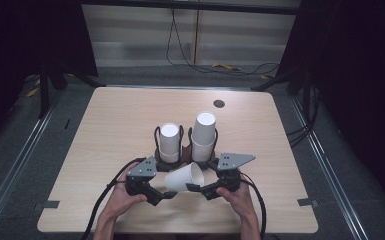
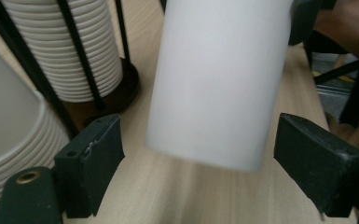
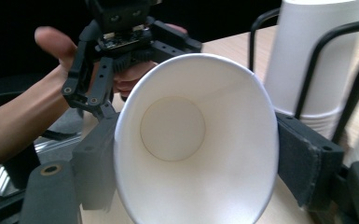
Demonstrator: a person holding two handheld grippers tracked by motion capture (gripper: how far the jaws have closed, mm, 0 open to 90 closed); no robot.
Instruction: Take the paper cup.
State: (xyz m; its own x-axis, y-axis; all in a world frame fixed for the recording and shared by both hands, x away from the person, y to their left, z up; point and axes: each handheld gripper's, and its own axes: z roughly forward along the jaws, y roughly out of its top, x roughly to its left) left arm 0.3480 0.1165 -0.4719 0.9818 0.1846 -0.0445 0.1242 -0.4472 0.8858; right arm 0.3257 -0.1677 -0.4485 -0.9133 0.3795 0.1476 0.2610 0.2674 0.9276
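Two stacks of white paper cups stand in black wire holders on dark round bases near the middle of a light wooden table (image 1: 105, 130): the shorter left stack (image 1: 169, 138) and the taller right stack (image 1: 203, 131), side by side and almost touching. Beyond the stacks, toward the far edge, a small dark round grommet (image 1: 219, 104) sits in the tabletop, and cables trail across the floor behind the table.

Just in front of the stacks, on the person's side, a single white paper cup (image 1: 184, 178) is held on its side above the wood. It lies between the two hand-held tools, with the wire holders close behind it.

The right gripper (image 1: 196, 188) has its jaws closed on the cup near the rim; in the right gripper view the black pads press both sides of the mouth, squeezing the cup (image 3: 196, 140) into an oval. The left gripper (image 1: 169, 194) is wide open: in the left gripper view its two pads stand well apart on either side of the cup's base end (image 2: 214, 84), with clear gaps and no contact.

The cup's long axis runs roughly level and across the table, parallel to the row of stacks. Its open mouth faces the right gripper and its closed bottom points toward the left gripper, the base end hanging just above the tabletop
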